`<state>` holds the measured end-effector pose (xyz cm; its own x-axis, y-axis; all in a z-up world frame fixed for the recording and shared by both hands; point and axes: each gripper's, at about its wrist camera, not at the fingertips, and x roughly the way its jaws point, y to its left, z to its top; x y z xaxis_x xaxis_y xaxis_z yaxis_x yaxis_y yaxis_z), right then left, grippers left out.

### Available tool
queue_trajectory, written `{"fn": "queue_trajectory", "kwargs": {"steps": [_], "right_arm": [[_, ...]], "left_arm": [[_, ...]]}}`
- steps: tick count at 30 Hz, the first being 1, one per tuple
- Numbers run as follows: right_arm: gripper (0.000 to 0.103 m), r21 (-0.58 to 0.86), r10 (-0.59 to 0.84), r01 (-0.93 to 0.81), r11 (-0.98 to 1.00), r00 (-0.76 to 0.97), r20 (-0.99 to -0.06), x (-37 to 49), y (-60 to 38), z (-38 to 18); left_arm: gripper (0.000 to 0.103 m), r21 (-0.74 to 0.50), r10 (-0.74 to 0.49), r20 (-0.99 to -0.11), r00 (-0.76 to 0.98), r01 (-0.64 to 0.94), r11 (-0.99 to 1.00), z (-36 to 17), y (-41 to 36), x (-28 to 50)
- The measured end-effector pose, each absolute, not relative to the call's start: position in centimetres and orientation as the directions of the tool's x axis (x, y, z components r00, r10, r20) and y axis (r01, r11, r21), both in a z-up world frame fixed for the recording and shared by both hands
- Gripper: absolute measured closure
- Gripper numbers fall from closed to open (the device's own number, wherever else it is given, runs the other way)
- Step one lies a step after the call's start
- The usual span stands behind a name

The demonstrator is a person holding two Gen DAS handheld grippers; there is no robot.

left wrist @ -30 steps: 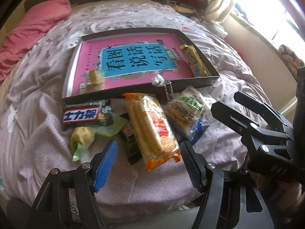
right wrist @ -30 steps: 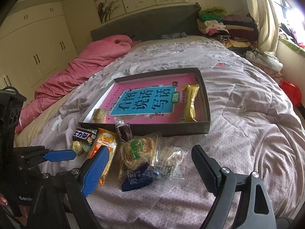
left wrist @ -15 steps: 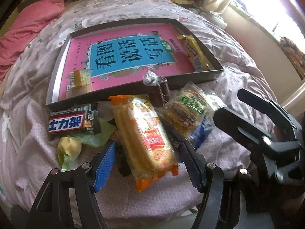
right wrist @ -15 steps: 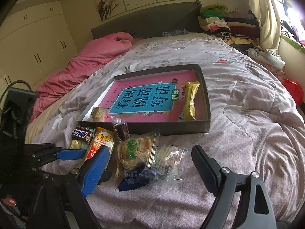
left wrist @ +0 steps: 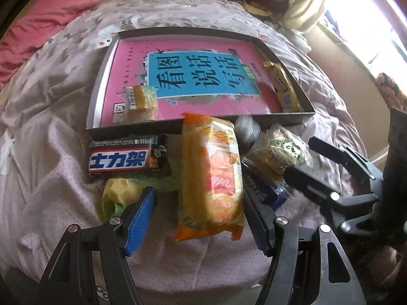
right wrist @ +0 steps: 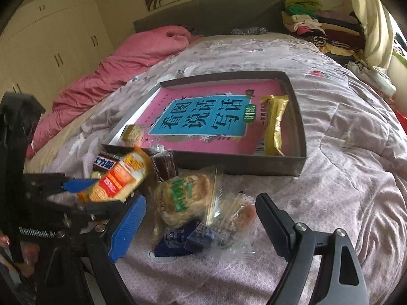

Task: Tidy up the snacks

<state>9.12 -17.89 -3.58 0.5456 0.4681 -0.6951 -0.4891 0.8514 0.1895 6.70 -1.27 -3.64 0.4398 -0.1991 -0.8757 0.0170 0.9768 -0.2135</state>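
Left gripper [left wrist: 198, 213] parted astride orange packet [left wrist: 211, 178]; right gripper [right wrist: 195, 218] wide over snacks beside tray edge [right wrist: 239, 164].

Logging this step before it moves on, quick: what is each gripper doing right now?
Left gripper: open, its fingers either side of the orange biscuit packet, not gripping it.
Right gripper: open, holding nothing, above the clear-wrapped snack.

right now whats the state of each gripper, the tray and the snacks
left gripper: open, straddling orange cracker pack, not gripping
right gripper: open, over clear-wrapped snacks
tray: holds a pink book, gold packet, small cake
chocolate bar: on the quilt, outside the tray
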Motion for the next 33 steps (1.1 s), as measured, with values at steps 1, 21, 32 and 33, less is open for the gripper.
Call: {"fn": "queue_trajectory", "kwargs": {"steps": [1, 21, 32, 33], "right_arm": [[0.015, 0.178, 0.464, -0.494, 0.851, 0.546, -0.697, 9.1, -17.7, -3.6], [0.035, -0.058, 0.393, -0.600, 0.798, 0.590, -0.706, 9.2, -14.1, -5.0], [0.054, 0.030, 0.441, -0.584, 0.811, 0.578, -0.687, 9.5, -15.6, -4.3], [0.054, 0.050, 0.450, -0.577, 0.815, 0.578, -0.681, 9.6, -16.0, -4.2]], "left_arm": [[0.033, -0.214, -0.200, -0.877, 0.438, 0.018, 0.977, -3.7, -1.2, 6.8], [0.041, -0.329, -0.289, -0.854, 0.432, -0.018, 0.944, -4.4, 0.3, 7.8], [0.062, -0.361, -0.319, -0.835, 0.449, -0.007, 0.933, -3.9, 0.2, 7.6], [0.063, -0.366, -0.326, -0.830, 0.453, -0.001, 0.931, -3.8, 0.2, 7.5]]}}
